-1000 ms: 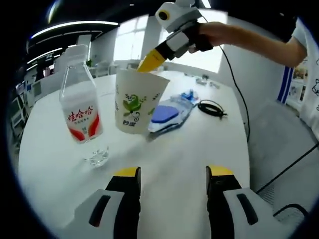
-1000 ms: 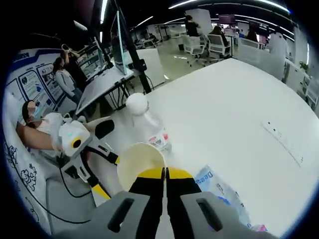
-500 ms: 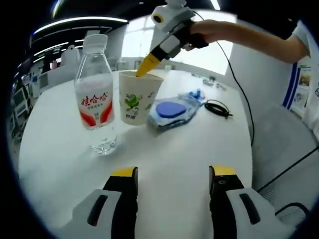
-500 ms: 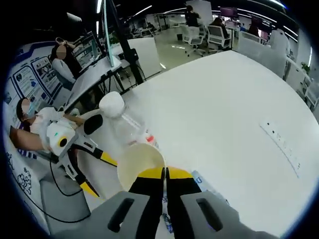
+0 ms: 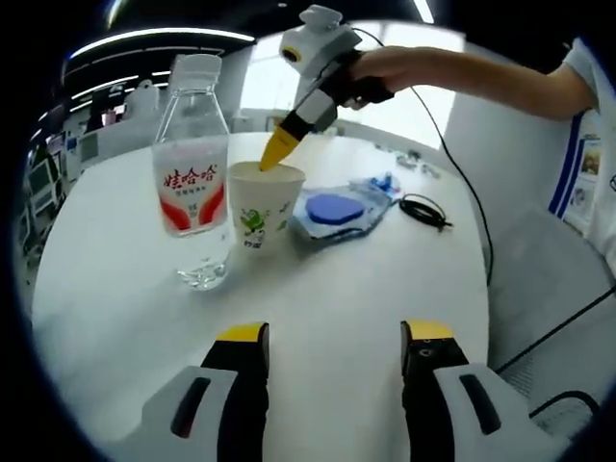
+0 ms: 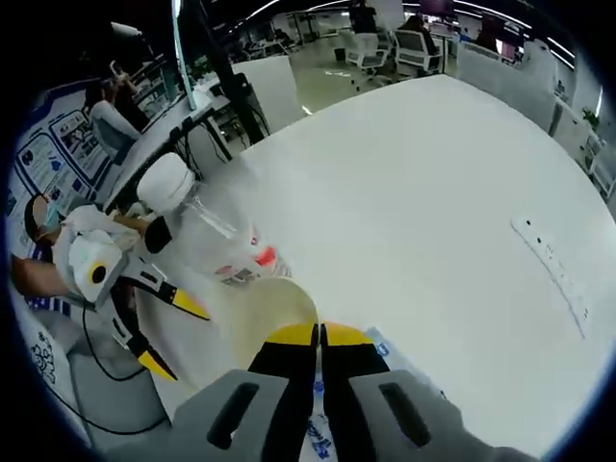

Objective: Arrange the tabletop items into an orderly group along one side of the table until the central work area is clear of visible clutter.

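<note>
A white paper cup (image 5: 262, 206) with a green print stands on the round white table (image 5: 318, 289), right beside a clear water bottle (image 5: 192, 183) with a red label. My right gripper (image 5: 282, 151) comes down from above, shut on the cup's far rim. My left gripper (image 5: 334, 337) is open and empty near the table's front, well short of the cup. In the right gripper view the jaws (image 6: 319, 335) pinch the cup's rim (image 6: 265, 313). The bottle (image 6: 207, 231) leans beside it, and the left gripper (image 6: 168, 334) is open at the left.
A clear packet with a blue pad (image 5: 337, 210) lies just right of the cup. Further right lies a coiled black cable (image 5: 422, 210). A flush socket strip (image 6: 553, 265) is set in the far tabletop. Desks, chairs and seated people stand beyond the table.
The cup, held by my right gripper, has come down from a tilted, raised pose to stand close beside the bottle. The left gripper's view has shifted slightly; its jaws stay open.
</note>
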{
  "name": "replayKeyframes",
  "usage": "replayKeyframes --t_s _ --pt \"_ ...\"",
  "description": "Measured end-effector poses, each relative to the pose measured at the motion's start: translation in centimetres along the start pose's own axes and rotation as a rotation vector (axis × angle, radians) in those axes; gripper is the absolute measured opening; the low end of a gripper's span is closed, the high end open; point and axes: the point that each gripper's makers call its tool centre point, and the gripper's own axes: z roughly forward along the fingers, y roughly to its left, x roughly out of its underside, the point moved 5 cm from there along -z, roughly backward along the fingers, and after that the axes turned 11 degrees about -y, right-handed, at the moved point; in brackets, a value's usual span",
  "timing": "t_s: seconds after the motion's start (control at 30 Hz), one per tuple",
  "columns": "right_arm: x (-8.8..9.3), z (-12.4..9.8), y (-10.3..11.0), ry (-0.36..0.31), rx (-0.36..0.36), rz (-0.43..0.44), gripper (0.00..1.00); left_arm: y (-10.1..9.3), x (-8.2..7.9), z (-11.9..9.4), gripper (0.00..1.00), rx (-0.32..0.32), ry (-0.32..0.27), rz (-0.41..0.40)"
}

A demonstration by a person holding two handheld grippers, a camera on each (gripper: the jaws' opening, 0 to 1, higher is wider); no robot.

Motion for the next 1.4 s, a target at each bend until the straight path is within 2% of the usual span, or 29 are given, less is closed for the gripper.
replayKeyframes --t_s 0.13,0.33,0.43,1.03,1.13,1.2,1.23,1.27,1.3,1.37,1.4 --pt "-0.2 0.0 0.0 0.007 -0.017 0.04 0.0 0.0 0.1 0.1 0.5 0.001 0.001 -0.011" --pt "-0.2 -0.3 0.0 0.017 -0.002 0.02 0.0 0.0 0.3 0.4 0.5 0.005 0.003 -0.019" --pt "-0.2 -0.2 0.3 0.016 -0.026 0.014 0.0 -0.1 0.2 0.4 0.5 0.008 0.001 -0.023" --pt "-0.1 0.1 0.8 0.034 -0.024 -0.047 0.0 -0.3 0.8 0.3 0.49 0.004 0.003 -0.038" --pt "0.1 0.0 1.0 0.029 -0.02 -0.052 0.06 -0.3 0.8 0.3 0.5 0.005 0.005 -0.04" --pt "0.0 -0.3 1.0 0.018 -0.018 -0.047 0.14 -0.4 0.7 0.4 0.5 0.006 0.006 -0.038" --pt "-0.1 -0.8 1.4 0.016 -0.029 -0.072 0.19 -0.5 0.7 0.4 0.5 0.007 0.006 -0.037" --pt "-0.5 -1.1 1.3 -0.007 -0.019 -0.101 0.26 -0.5 0.6 0.6 0.5 0.009 0.007 -0.038" --pt "-1.1 -1.7 1.1 -0.057 0.011 -0.121 0.31 -0.6 0.5 0.6 0.5 0.009 0.006 -0.039" --pt "-1.1 -2.9 0.4 -0.079 0.012 -0.112 0.38 -0.7 0.2 0.9 0.51 0.013 0.003 -0.035" --pt "-1.2 -4.0 0.0 -0.125 0.039 -0.087 0.39 -0.8 0.0 1.1 0.52 0.015 0.001 -0.031"
